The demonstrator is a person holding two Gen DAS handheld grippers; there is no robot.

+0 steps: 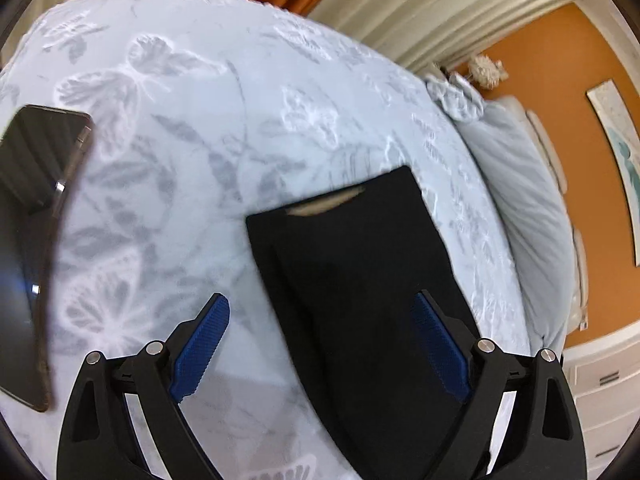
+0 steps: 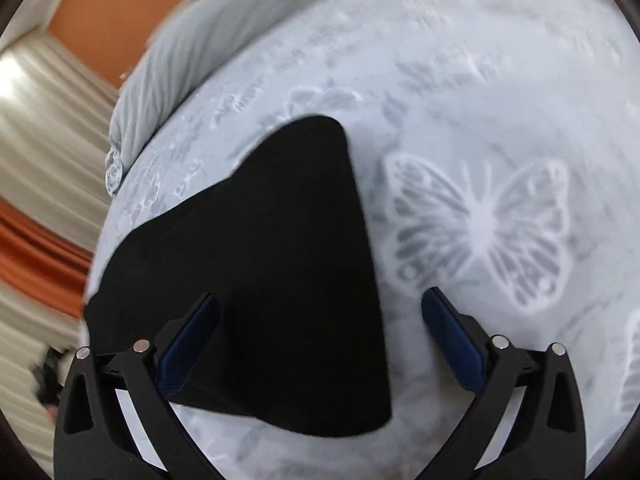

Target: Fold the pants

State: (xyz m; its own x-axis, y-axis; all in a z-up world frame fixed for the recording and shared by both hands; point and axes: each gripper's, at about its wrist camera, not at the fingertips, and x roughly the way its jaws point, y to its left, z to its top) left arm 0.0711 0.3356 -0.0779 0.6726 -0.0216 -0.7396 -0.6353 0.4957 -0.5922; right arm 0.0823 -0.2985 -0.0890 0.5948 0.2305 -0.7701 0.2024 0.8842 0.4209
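Black pants (image 1: 360,280) lie flat on a pale blue butterfly-print bedspread (image 1: 180,160); the waistband with a tan inner lining (image 1: 326,204) is at their far end. My left gripper (image 1: 320,312) is open and empty, hovering above the pants, its right finger over the cloth. In the right wrist view the pants (image 2: 280,260) are a folded black shape with one end near the gripper. My right gripper (image 2: 320,308) is open and empty just above that end.
A dark phone (image 1: 36,160) lies on the bed at the left. A pale pillow (image 1: 528,208) sits along the headboard and orange wall (image 1: 560,60). Curtains (image 2: 40,120) hang beyond the bed's edge. A white dresser (image 1: 600,392) stands at the right.
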